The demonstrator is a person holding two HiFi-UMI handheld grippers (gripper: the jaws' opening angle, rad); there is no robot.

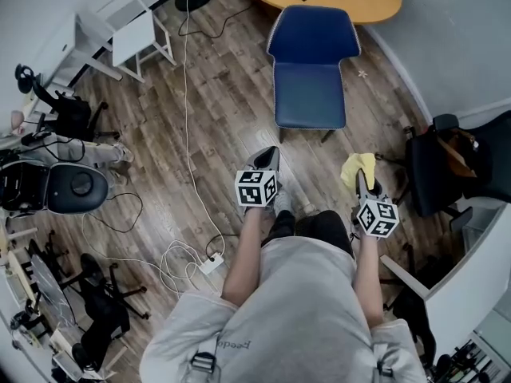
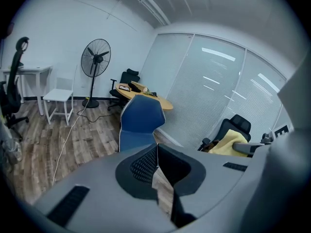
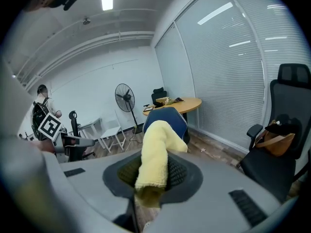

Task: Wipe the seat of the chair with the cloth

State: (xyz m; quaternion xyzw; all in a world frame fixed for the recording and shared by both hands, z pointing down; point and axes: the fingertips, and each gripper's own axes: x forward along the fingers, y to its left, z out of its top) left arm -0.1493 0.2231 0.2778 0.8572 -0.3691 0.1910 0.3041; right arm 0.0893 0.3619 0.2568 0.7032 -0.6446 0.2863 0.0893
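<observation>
Since the right gripper [image 1: 363, 183] pinches the yellow cloth [image 1: 356, 167] between its fingers, I'd step to the blue chair [image 1: 313, 32], well ahead of them, and press flat across the seat [image 1: 310, 96]; left gripper [image 1: 270, 155] is closed, empty.

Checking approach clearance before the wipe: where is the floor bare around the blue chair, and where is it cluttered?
Bare: the blue chair's seat and the floor between it and the white cable. Crowded: black office chair to its right, power strip amid coiled cable lower left.
</observation>
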